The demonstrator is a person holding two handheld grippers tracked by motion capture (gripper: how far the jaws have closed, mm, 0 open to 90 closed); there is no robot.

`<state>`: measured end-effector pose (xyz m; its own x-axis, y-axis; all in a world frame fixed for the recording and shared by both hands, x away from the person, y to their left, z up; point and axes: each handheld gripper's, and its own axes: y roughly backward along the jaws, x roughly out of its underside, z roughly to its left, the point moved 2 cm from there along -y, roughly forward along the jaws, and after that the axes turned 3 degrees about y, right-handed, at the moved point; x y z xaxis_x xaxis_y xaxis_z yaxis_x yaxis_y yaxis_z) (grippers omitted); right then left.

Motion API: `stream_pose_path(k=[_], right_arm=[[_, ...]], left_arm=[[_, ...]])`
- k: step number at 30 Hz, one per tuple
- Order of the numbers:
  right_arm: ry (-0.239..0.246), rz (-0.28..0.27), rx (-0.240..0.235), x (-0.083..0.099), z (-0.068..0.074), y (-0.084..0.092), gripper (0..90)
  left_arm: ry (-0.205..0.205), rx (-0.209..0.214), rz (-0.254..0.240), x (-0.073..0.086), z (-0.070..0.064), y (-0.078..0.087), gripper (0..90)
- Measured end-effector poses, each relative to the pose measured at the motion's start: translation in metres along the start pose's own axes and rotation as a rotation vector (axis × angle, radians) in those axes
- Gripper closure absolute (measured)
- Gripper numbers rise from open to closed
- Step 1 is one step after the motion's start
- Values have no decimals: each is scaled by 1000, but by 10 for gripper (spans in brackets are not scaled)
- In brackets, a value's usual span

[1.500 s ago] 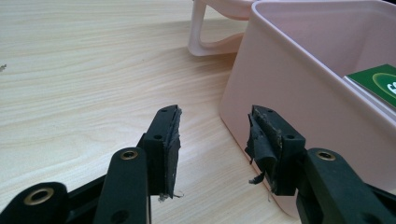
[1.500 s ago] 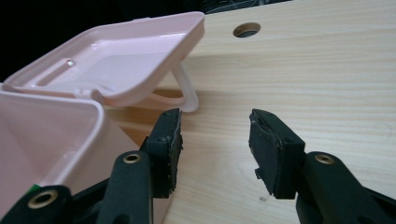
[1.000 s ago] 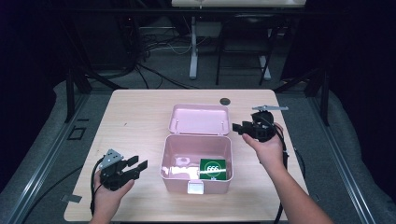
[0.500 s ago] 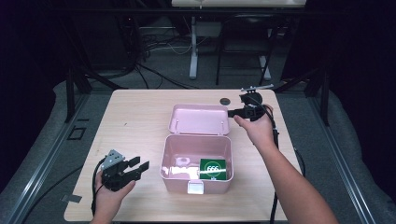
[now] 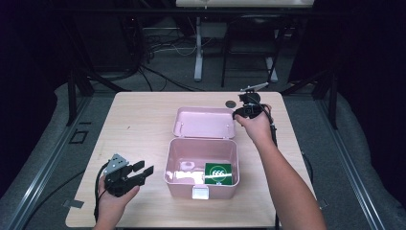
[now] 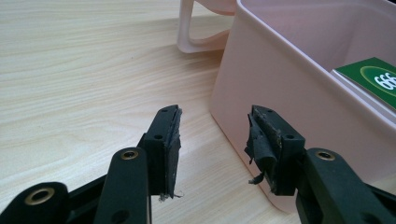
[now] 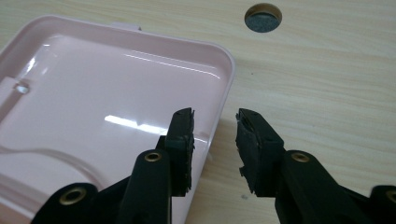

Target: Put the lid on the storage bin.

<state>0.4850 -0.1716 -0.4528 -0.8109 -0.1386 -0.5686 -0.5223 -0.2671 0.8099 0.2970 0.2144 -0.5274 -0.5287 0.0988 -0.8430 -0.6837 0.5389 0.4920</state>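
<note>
My right gripper (image 7: 215, 140) has its fingers (image 7: 181, 135) spread a little, straddling the right edge of the pink lid (image 5: 205, 123), which lies flat behind the box. My left gripper (image 6: 212, 140) has its fingers spread and empty just beside the open pink box (image 5: 201, 167) on the desk (image 5: 139, 120). A green card (image 5: 218, 172) lies inside the box.

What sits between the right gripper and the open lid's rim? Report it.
Nothing visible does. The right gripper is open, its jaws straddling the rim of the pink lid near a corner, with bare table beside it. The round table hole lies farther off, out of the way.
</note>
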Motion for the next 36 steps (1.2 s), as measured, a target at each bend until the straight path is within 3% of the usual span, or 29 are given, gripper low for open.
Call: stream_pose_path(k=[5,9,10,13,16,24,36], right_arm=[[-41,2,-8,-4,-1,-11,686],[-44,33,4,-7,2,-17,693],[-50,18,4,-8,2,-20,694],[-50,47,23,-9,3,-25,705],[-63,35,49,-8,1,-34,718],[-121,52,39,-5,-2,-47,757],[-134,64,37,-5,-1,-48,838]], left_arm=[[-1,3,4,0,-1,0,535],[-5,8,3,-2,-3,1,536],[-4,12,1,-2,-4,2,537],[-3,16,-5,-2,-5,1,540],[-6,29,-6,-3,-6,1,547],[-5,47,-15,-8,-12,3,563],[-22,63,-13,-11,-19,4,572]])
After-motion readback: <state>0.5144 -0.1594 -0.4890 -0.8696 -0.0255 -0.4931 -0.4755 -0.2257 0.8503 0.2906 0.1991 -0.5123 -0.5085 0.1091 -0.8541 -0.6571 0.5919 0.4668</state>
